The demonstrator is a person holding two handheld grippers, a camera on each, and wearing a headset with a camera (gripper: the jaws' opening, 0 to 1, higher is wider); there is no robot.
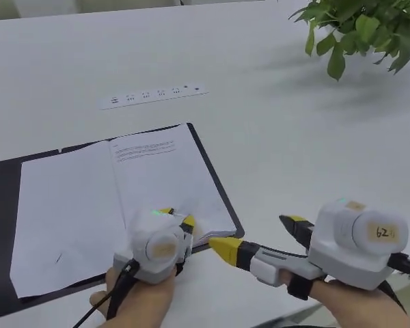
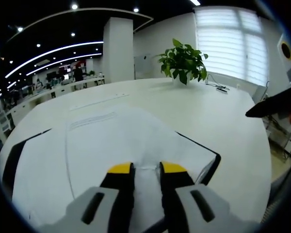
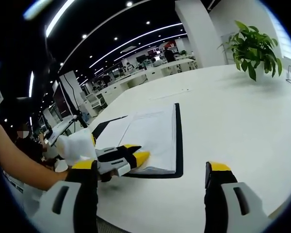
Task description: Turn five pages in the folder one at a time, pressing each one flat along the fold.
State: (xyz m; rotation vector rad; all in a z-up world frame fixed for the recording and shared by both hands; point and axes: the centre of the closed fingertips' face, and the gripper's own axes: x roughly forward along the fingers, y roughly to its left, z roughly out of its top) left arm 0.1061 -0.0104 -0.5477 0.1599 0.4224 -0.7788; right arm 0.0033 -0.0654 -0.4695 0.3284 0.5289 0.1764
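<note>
The folder lies open on the bench. Our left fingers pinch its right page at the near corner; our right fingers gape empty beside it. We judge a turn starting; count unknown.

A black folder lies open and flat, well apart from the white socket strip, with its top edge toward the strip and roughly parallel to it. 2 white pages face up. The left-hand page is blank apart from a small dark mark near the end away from the strip. The right-hand page carries a few lines of small print at the end nearest the strip. Its corner farthest from the strip curls up off the stack, pinched between the nearly closed jaws of the left gripper.
</note>
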